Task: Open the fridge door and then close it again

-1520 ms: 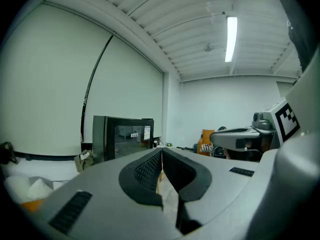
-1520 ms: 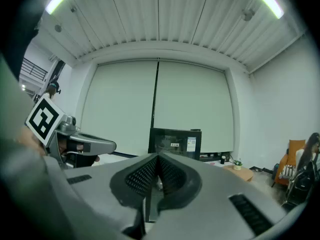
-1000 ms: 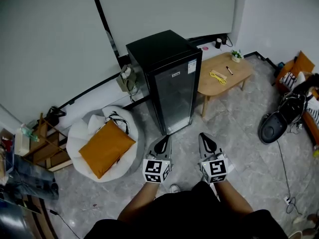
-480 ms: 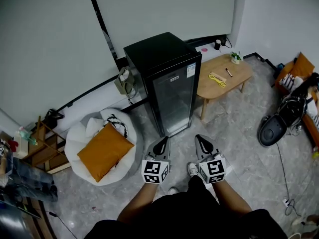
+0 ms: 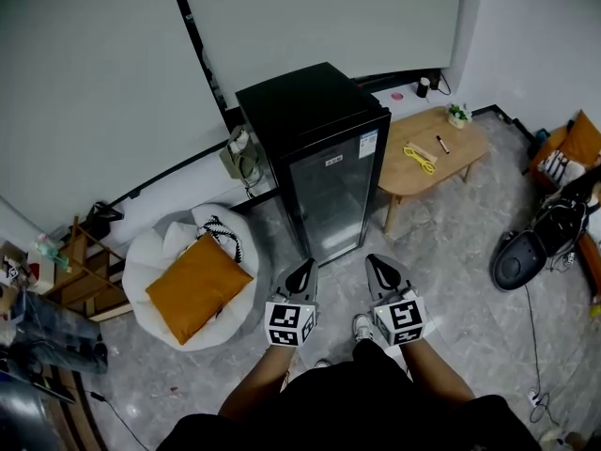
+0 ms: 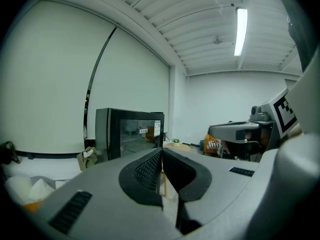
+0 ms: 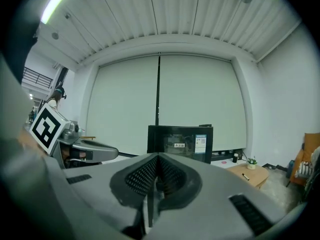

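Note:
A black fridge [image 5: 319, 153] with a glass door [image 5: 331, 200] stands against the back wall, its door closed; it also shows as the fridge [image 6: 127, 131] in the left gripper view and the fridge [image 7: 181, 141] in the right gripper view. My left gripper [image 5: 300, 276] and right gripper [image 5: 383, 271] are held side by side a short way in front of the door, both pointing at it, touching nothing. Each has its jaws shut with nothing between them, the left gripper [image 6: 161, 154] and the right gripper [image 7: 157, 159] alike.
A white beanbag [image 5: 160, 252] with an orange cushion [image 5: 197, 285] lies left of the fridge. A low wooden table [image 5: 432, 153] stands to its right. A black scooter-like machine [image 5: 531, 247] sits at far right. A wooden shelf [image 5: 80, 271] is at far left. Cables trail on the floor.
Both grippers have moved forward toward the fridge, which now stands closer and larger in the head view. Jaws stay shut.

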A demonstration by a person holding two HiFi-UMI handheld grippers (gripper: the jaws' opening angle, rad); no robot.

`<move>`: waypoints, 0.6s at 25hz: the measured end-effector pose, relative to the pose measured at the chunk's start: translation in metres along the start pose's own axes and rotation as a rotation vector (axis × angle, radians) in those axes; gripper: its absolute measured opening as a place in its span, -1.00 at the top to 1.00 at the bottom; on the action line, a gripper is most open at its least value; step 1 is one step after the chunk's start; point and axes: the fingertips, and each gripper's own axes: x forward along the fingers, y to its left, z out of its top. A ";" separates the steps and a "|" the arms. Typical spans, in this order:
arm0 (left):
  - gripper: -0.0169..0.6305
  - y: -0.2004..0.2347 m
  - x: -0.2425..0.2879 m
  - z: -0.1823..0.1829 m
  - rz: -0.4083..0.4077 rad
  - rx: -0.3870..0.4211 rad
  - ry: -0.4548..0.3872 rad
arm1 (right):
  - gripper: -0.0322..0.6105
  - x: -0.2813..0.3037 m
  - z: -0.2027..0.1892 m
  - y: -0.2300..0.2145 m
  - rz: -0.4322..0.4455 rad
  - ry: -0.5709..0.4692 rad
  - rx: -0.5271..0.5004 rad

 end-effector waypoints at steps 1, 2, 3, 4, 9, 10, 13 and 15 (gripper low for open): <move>0.88 0.003 0.003 0.001 0.006 0.005 0.006 | 0.84 0.005 0.000 -0.004 0.006 0.001 0.003; 0.88 0.007 0.007 0.001 0.012 0.009 0.011 | 0.84 0.010 0.000 -0.008 0.012 0.002 0.006; 0.88 0.012 0.011 0.002 0.020 0.012 0.014 | 0.84 0.016 0.000 -0.013 0.017 0.003 0.006; 0.88 0.017 0.015 0.003 0.030 0.013 0.018 | 0.84 0.022 0.000 -0.017 0.024 0.005 0.005; 0.88 0.045 0.032 0.008 0.108 0.000 0.020 | 0.84 0.051 -0.002 -0.032 0.070 0.013 0.008; 0.88 0.051 0.035 0.010 0.123 -0.003 0.021 | 0.84 0.055 -0.004 -0.034 0.083 0.019 0.009; 0.88 0.063 0.043 0.010 0.156 -0.005 0.029 | 0.84 0.068 -0.009 -0.038 0.109 0.028 0.015; 0.88 0.069 0.049 0.009 0.173 -0.006 0.039 | 0.84 0.076 -0.011 -0.042 0.121 0.027 0.023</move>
